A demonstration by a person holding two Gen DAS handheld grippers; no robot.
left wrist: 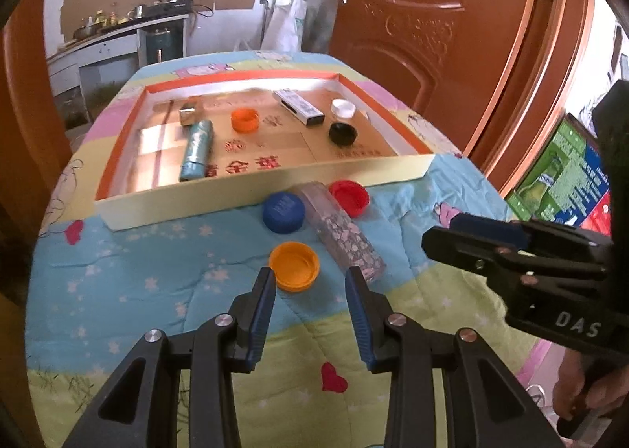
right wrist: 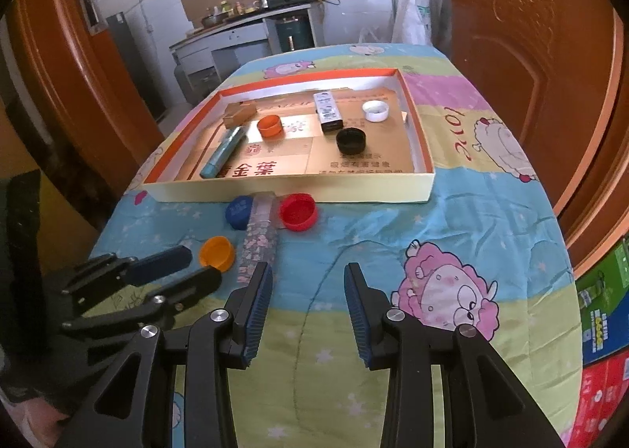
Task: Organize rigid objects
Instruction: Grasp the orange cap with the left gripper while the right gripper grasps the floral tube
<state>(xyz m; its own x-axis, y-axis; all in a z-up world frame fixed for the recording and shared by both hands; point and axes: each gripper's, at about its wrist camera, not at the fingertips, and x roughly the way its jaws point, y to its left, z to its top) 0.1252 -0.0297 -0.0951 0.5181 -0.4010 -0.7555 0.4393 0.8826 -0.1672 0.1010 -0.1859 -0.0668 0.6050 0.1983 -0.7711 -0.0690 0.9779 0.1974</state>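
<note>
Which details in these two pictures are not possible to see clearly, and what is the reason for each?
- Print on the white box in the tray: too small and blurred, both views.
- Embossed text on the blue cap: blurred, left wrist view.
- Far end of the patterned tube: it meets the tray wall, so contact cannot be told.
- Green carton on the floor: partly hidden by the right claw, left wrist view.
- Hand holding the right claw: cut off by the frame edge.

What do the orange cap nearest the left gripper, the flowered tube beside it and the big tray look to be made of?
Orange cap: moulded plastic by its look, smooth with a slight sheen and a thin rim, lying open side up.
Flowered tube: probably clear plastic with a printed pattern; glass can't be ruled out.
Tray: likely cardboard, with matte cream walls, an orange top edge and a printed brown floor.
</note>
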